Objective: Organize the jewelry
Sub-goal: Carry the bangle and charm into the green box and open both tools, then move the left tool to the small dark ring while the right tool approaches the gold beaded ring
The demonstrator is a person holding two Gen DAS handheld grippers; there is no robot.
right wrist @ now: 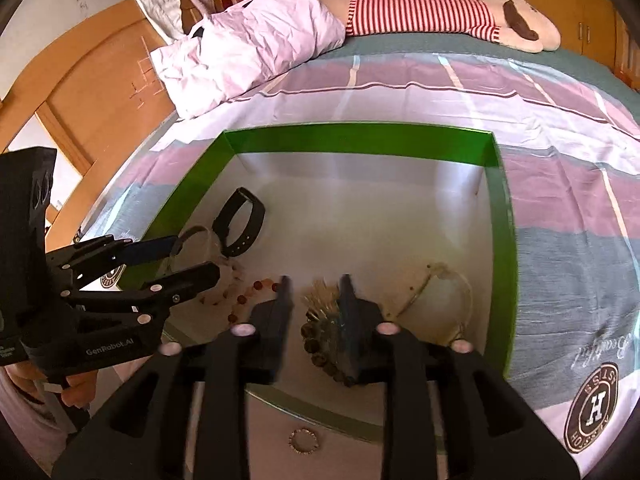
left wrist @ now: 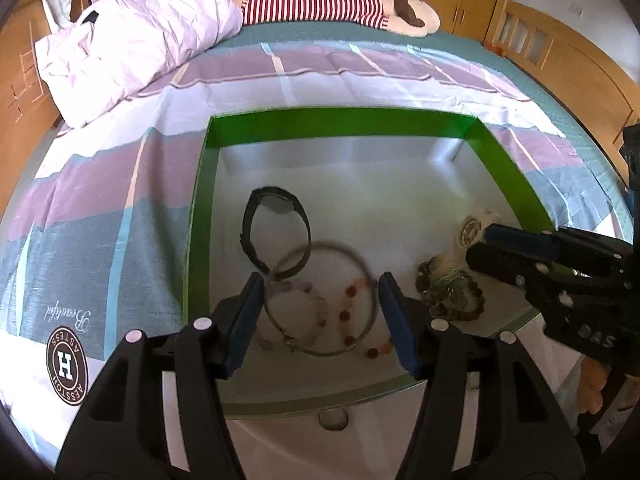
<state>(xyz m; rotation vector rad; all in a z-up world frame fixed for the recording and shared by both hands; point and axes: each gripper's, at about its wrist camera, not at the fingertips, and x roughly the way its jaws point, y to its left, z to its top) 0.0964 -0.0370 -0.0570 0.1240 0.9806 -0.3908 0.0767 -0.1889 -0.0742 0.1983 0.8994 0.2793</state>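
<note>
A shallow green box with a smooth pale, slightly glossy floor sits on a bed covered in soft cloth banded purple, grey and white. At the far left of the box floor lies a black watch, its matte strap curled into a loop. Just near of it rests a thin round metal bangle, overlapping the watch strap and a loose string of small orange and brown beads. To the right sits a heap of dark round-beaded bracelet with a pale straw-like tuft, and further right a thin golden hoop. A small beaded ring lies outside the box on its near side. The left gripper hangs low over the bangle with its blue-padded jaws spread wide, gripping nothing. The right gripper is low over the dark bead heap, jaws partly apart on either side of it; contact cannot be told through the blur. At the far end of the bed lie a crumpled lilac pillow and a red-striped plush toy.
</note>
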